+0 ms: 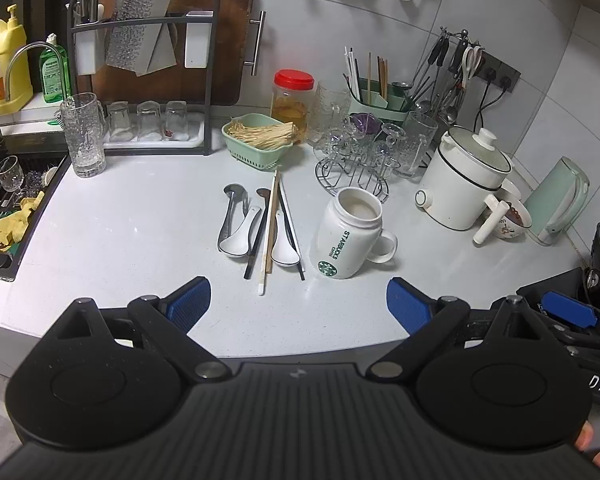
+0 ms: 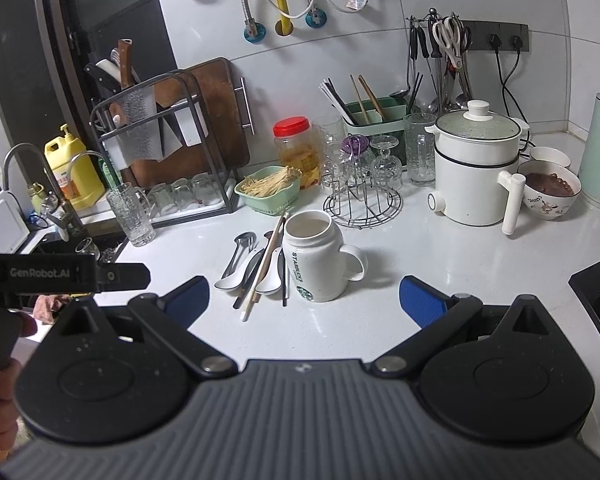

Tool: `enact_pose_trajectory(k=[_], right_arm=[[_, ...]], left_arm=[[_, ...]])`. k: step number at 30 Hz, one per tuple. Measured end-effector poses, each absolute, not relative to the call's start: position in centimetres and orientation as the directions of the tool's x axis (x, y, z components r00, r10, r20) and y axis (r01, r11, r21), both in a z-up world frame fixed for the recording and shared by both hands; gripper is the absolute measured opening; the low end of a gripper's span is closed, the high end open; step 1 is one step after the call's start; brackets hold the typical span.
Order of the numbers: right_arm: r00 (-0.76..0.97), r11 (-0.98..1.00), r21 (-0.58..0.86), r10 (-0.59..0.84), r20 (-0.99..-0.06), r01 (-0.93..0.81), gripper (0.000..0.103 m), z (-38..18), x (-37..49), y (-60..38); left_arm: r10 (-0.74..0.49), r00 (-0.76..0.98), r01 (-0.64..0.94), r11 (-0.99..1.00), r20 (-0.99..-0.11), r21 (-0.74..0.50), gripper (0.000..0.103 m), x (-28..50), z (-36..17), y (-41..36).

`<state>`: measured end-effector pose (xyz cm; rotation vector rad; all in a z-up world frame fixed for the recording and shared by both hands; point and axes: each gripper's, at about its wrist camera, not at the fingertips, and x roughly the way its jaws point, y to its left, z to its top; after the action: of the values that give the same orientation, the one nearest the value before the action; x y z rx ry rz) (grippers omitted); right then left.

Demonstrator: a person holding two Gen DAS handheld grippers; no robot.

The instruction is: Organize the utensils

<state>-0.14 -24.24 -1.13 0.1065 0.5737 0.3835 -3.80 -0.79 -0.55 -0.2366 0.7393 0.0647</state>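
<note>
Both claws, left (image 1: 299,298) and right (image 2: 305,298), hover wide open and empty above spoons (image 1: 239,236), chopsticks (image 1: 271,220) and a mug (image 1: 346,236) on the surface (image 1: 132,220); exact utensil count unclear.

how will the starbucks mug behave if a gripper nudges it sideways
The Starbucks mug looks ceramic and glazed, so probably heavy, slippery and chippable. It stands upright, tall for its base, so a high push may tip it toward the chopsticks.
</note>
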Motion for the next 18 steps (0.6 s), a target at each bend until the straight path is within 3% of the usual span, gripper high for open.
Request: enact_pose_trajectory(k=[18], right_arm=[[0.774,0.926,0.213,0.378,-0.508,-0.312,0.103,-1.3,-0.4,-24.5]], left_arm=[[-0.005,0.745,-0.156,0.971,-0.667,-0.181,0.097,-4.4,-0.3,0.2]])
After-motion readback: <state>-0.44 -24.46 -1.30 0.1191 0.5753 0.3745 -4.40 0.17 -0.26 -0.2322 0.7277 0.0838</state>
